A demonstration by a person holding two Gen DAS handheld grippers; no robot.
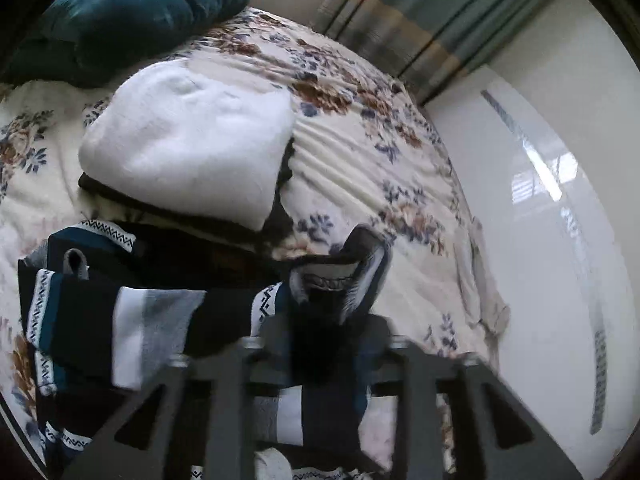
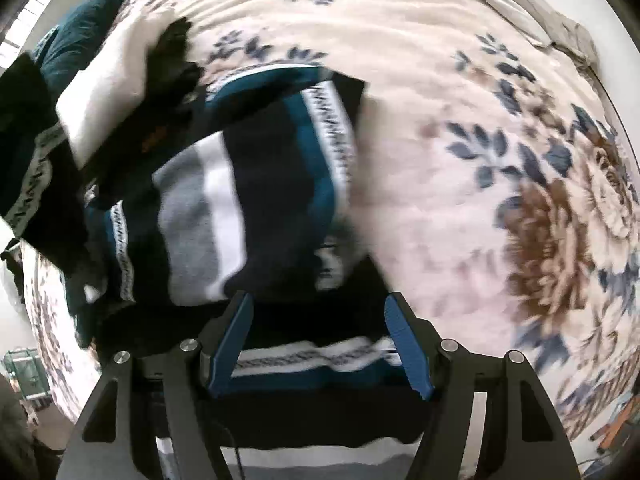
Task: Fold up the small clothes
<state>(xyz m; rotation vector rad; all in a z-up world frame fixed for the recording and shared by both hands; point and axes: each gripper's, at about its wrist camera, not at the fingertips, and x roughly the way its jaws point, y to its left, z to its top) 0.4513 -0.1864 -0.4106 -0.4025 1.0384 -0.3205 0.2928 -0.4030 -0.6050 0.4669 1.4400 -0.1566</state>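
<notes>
A striped knit sweater (image 1: pixel 120 316) in black, teal, white and grey lies on the floral bed cover (image 1: pixel 360 140). My left gripper (image 1: pixel 324 320) is shut on a bunched edge of the sweater near its collar, and cloth hides its fingertips. In the right wrist view the sweater (image 2: pixel 248 184) is partly folded over itself. My right gripper (image 2: pixel 318 312) is open, its blue fingers (image 2: pixel 404 340) apart over the sweater's lower part, with nothing held.
A folded white garment (image 1: pixel 192 148) rests on a dark one behind the sweater. A teal cushion (image 1: pixel 132 12) lies at the back. The bed's right edge meets a glossy white floor (image 1: pixel 560 240) and a curtain (image 1: pixel 420 20).
</notes>
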